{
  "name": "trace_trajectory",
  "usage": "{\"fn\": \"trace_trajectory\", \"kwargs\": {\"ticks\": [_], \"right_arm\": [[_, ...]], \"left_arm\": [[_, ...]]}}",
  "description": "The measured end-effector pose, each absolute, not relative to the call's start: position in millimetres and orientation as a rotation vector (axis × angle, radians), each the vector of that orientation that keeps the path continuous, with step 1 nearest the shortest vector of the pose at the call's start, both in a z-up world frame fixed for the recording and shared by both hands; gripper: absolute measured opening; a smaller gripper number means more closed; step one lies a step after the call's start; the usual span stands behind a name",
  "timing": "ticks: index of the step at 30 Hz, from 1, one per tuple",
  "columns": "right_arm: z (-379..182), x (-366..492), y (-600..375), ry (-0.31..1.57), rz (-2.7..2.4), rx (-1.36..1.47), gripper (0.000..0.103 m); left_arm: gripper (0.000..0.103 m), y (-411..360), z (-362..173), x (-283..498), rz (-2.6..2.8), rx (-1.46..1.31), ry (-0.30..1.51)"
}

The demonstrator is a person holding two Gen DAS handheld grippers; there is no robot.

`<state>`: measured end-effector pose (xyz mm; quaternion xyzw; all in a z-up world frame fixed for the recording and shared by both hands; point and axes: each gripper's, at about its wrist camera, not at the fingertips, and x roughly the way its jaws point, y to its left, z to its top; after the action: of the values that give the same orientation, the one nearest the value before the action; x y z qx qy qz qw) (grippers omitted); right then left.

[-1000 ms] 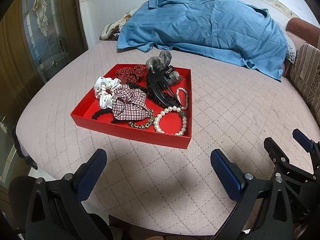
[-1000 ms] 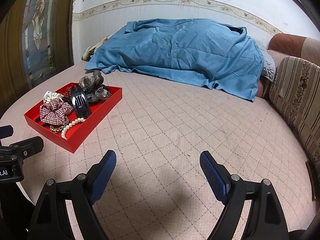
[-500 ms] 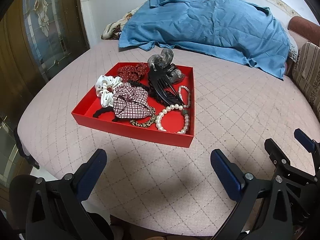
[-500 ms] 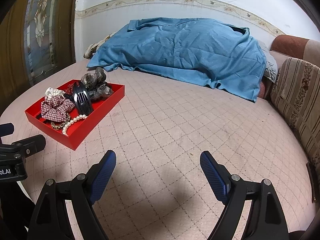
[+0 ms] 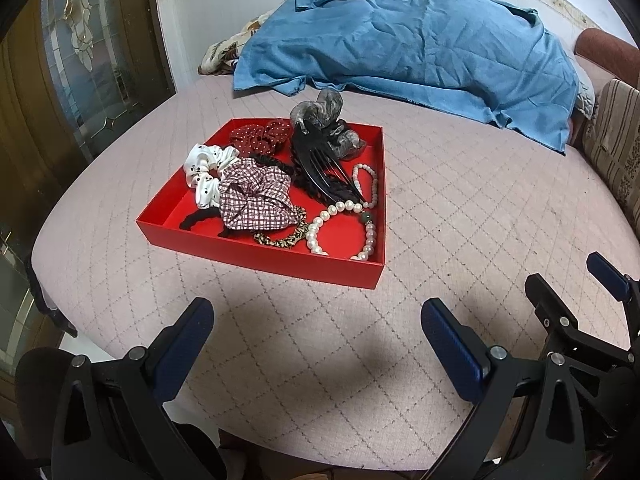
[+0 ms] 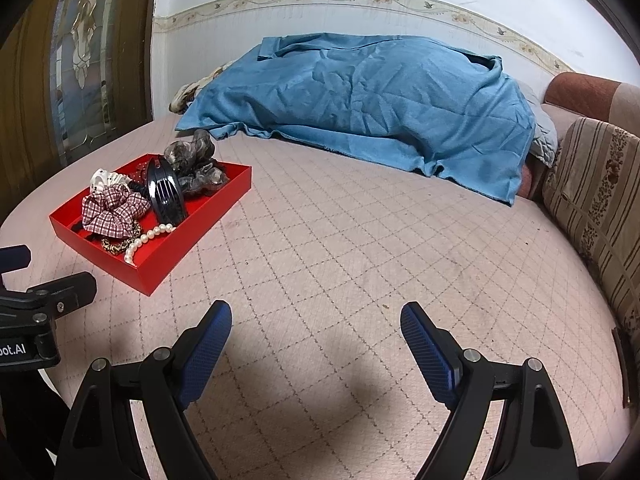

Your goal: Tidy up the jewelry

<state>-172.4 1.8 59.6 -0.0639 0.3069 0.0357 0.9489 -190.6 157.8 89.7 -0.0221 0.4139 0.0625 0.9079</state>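
A red tray (image 5: 256,254) sits on the pink quilted bed and holds a plaid scrunchie (image 5: 256,202), a white dotted scrunchie (image 5: 206,172), a red dotted scrunchie (image 5: 260,138), a black comb clip (image 5: 320,168), a grey scrunchie (image 5: 332,120), a leopard band (image 5: 280,236) and a pearl bracelet (image 5: 340,228). My left gripper (image 5: 316,320) is open and empty, short of the tray's near wall. My right gripper (image 6: 316,320) is open and empty over bare bed, right of the tray (image 6: 176,256).
A blue blanket (image 5: 420,52) covers the bed's far side by the wall. Striped cushions (image 6: 596,208) line the right edge. A glass-panelled door (image 5: 80,52) stands at left. The bed's rounded near edge (image 5: 64,320) drops off at lower left.
Both grippers have shifted slightly; the tray sits a little lower and nearer in both views. Both stay open and empty.
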Motion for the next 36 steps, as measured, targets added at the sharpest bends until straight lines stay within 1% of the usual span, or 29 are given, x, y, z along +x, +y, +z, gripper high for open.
{"fn": "trace_trajectory", "kwargs": {"ticks": [36], "right_arm": [[61.4, -175.3, 8.0, 0.607, 0.101, -0.145, 0.092]], "left_arm": [[0.103, 158.6, 84.5, -191.2, 0.135, -0.040, 0.866]]}}
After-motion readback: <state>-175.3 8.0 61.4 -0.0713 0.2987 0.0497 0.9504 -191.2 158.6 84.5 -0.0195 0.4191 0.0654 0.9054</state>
